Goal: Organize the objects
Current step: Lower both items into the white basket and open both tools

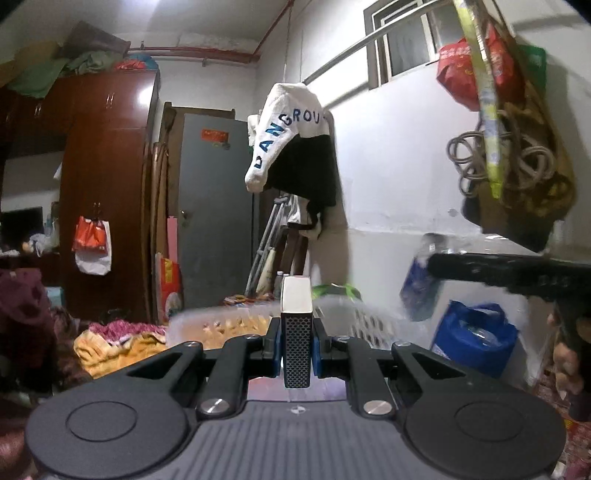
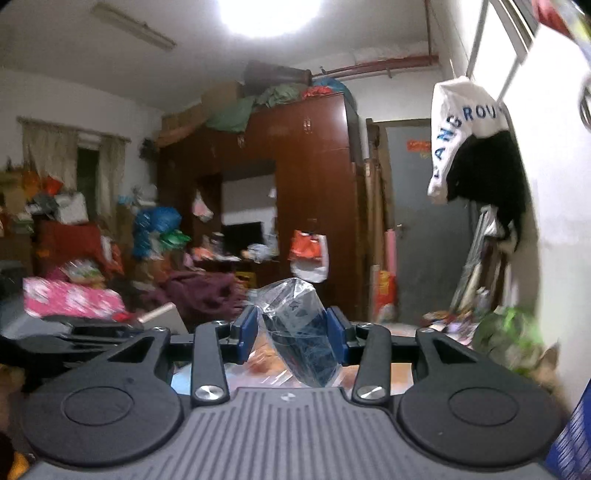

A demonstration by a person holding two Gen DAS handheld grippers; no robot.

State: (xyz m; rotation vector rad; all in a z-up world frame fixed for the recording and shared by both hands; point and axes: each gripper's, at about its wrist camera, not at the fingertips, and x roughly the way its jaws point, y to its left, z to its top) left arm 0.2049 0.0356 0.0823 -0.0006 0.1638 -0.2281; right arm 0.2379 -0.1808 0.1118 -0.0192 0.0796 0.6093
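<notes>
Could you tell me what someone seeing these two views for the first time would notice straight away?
Both grippers are loaded: the left gripper clamps a small upright box with a dotted black face, and the right gripper pinches a dark item in a clear plastic bag. Behind them, a white garment with blue lettering hangs from a rail along the white wall, and a tall red-brown wardrobe stands piled with bundles.

A round ceiling lamp blows out to pure white in the right wrist view and leaves glare on the wardrobe doors. Both views bend strongly toward dark corners. Motion blur smears the laundry basket, the bottle and the pink bedding.
</notes>
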